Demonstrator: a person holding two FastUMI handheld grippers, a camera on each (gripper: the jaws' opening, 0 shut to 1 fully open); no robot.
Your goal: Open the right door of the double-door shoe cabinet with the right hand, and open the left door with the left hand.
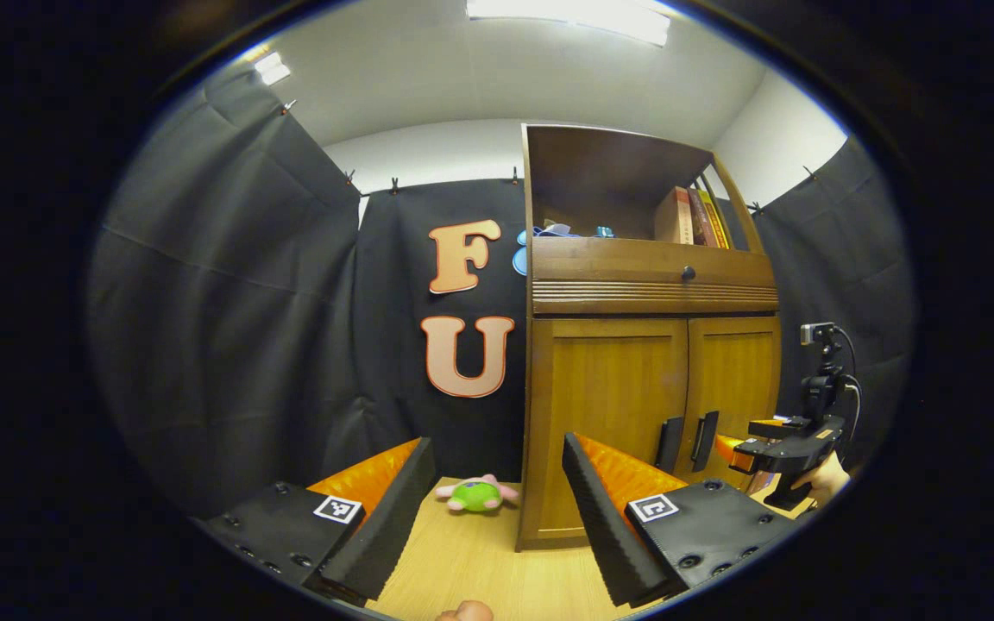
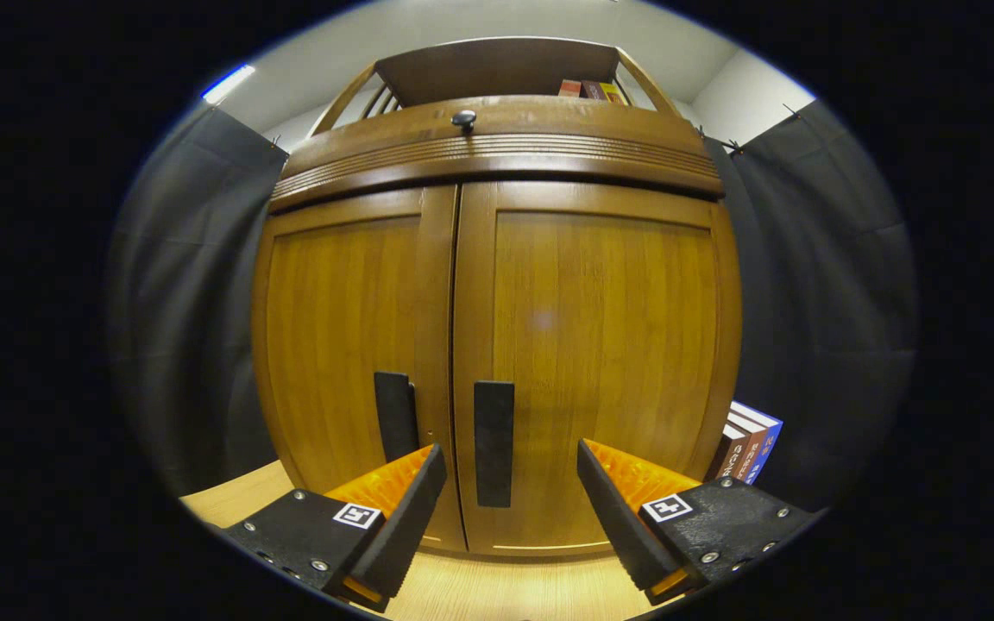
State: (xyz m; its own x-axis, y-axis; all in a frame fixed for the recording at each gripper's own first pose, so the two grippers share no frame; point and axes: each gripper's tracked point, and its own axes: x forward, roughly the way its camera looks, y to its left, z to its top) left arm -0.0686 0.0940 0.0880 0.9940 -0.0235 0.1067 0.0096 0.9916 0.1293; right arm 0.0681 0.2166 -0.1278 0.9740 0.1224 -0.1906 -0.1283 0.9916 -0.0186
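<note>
A wooden shoe cabinet [image 1: 609,405] stands on the table with both doors closed. In the right gripper view its right door [image 2: 600,345] and left door [image 2: 342,336] face me, each with a black vertical handle: right handle [image 2: 493,443], left handle [image 2: 395,416]. My right gripper [image 2: 510,509] is open, its fingers either side of the right handle and a little short of it. My left gripper [image 1: 497,509] is open, back from the cabinet's left corner, nothing between its fingers. The right gripper [image 1: 734,453] also shows in the left gripper view, held by a hand [image 1: 827,479], near the handles [image 1: 687,442].
A green and pink plush toy [image 1: 475,494] lies on the wooden tabletop [image 1: 462,561] left of the cabinet. Books [image 2: 745,450] stand to the cabinet's right. Above the doors are a drawer with a dark knob [image 1: 688,273] and an open shelf holding books [image 1: 692,217].
</note>
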